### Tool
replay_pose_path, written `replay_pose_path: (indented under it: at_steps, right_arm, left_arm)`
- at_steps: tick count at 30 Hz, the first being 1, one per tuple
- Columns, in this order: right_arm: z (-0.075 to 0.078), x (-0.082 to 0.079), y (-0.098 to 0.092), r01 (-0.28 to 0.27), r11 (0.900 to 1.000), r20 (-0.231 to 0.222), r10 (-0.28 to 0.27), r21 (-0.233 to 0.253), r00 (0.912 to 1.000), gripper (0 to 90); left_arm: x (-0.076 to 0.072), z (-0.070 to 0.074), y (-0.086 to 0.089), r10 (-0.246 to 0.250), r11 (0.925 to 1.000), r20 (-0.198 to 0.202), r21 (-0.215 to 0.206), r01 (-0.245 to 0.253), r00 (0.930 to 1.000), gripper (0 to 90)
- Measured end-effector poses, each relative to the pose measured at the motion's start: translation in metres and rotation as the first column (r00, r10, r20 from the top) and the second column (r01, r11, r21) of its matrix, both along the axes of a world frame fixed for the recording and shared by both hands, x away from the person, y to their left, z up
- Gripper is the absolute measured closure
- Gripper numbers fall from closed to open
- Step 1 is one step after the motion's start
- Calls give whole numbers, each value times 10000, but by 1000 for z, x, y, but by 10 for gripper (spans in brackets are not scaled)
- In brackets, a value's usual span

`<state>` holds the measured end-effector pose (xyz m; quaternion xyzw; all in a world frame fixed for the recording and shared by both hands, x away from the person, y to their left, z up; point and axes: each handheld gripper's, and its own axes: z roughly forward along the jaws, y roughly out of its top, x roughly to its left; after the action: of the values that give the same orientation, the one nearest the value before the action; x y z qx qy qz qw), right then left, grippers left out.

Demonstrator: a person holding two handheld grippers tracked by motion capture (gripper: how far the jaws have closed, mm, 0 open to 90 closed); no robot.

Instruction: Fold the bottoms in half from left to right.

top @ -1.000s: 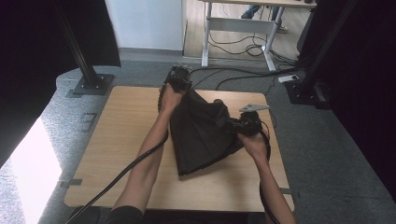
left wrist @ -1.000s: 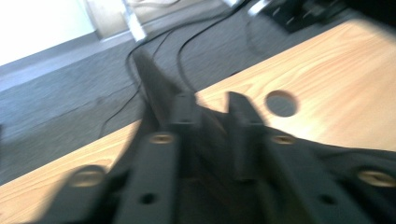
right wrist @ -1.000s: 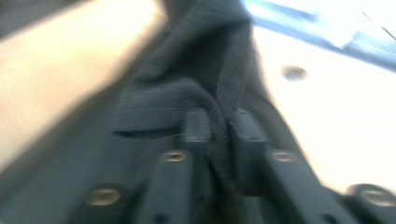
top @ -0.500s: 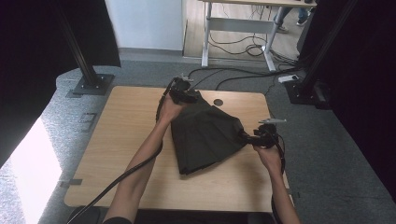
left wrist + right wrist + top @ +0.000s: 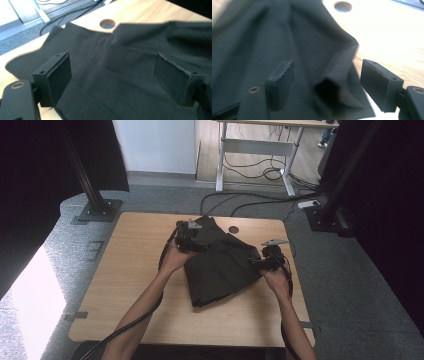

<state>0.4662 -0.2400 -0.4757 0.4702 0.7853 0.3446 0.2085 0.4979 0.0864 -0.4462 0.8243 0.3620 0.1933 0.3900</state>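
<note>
Tabletop cloth [image 5: 222, 267] flatter; tools released.

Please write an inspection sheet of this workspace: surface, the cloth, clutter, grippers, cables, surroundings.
Surface: wooden table with a round hole near its far edge.
Job's things: dark cloth, folded, lying flat with creases.
Clutter: nothing seen.
Grippers: left gripper at the cloth's far corner, right gripper at its right edge; both with jaws open over the cloth.
Cables: one trails from each gripper; black cables on the floor.
Surroundings: grey floor, desk frame, black stands.
</note>
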Motion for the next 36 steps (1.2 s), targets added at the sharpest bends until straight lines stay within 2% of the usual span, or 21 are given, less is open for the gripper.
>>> replay_pose_path:
  at_steps: [3, 6, 8, 11, 13, 15, 17, 20, 24, 25, 28, 33, 36]
  right_arm:
    - [-5, 12, -12, 929, 9950, -157, -935, -370, 9955, 291]
    - [-4, 20, -27, 1868, 9785, -169, -1890, -870, 9818, 299]
    - [0, 21, -34, 2123, 9736, -83, -2137, -837, 9769, 299]
    - [6, 17, -33, 1891, 9809, 112, -1887, -467, 9820, 294]
    - [5, 15, -28, 1474, 9888, 123, -1471, -242, 9890, 295]
    - [0, 13, -24, 971, 9953, -6, -971, -7, 9953, 312]
    - [-9, 13, -20, 612, 9981, -199, -612, -8, 9979, 339]
    - [-25, 15, -18, 466, 9989, -653, -465, 3, 9968, 372]
    - [-43, 16, -19, 255, 9992, -945, -226, 294, 9953, 381]
    - [-47, 16, -18, 150, 9997, -1051, -126, 217, 9944, 384]
    - [-58, 13, -16, 59, 9999, -1163, -44, 118, 9932, 401]
    - [-64, -4, -12, -9, 9991, -1048, 53, 424, 9945, 422]
    - [-63, -20, -3, -317, 9991, -1085, 345, 280, 9935, 425]
  left_arm:
    - [-13, -9, 7, -32, 9999, -65, 113, 33, 10000, 145]
    - [-28, -17, 15, -55, 10000, -157, 70, 56, 9999, 143]
    - [-38, -23, 19, -117, 9999, -288, -19, 116, 9995, 141]
    - [-51, -34, 20, -156, 9998, -470, -157, 149, 9988, 132]
    - [-60, -42, 17, -164, 9998, -561, -112, 158, 9983, 106]
    - [-68, -51, 12, -169, 9999, -591, 10, 170, 9981, 80]
    - [-74, -59, 6, -274, 9994, -700, 192, 288, 9972, 69]
    - [-83, -70, -1, -237, 9982, -803, 528, 280, 9965, 35]
    - [-88, -83, -3, -50, 9950, -881, 991, 138, 9961, 37]
    - [-88, -86, -1, -26, 9946, -928, 1030, 122, 9957, 39]
    - [-88, -91, 5, 61, 9970, -1126, 773, 26, 9936, 42]
    - [-89, -92, 20, 240, 9942, -999, 1070, -133, 9947, 42]
    - [-89, -91, 35, 496, 9917, -876, 1226, -387, 9949, 43]
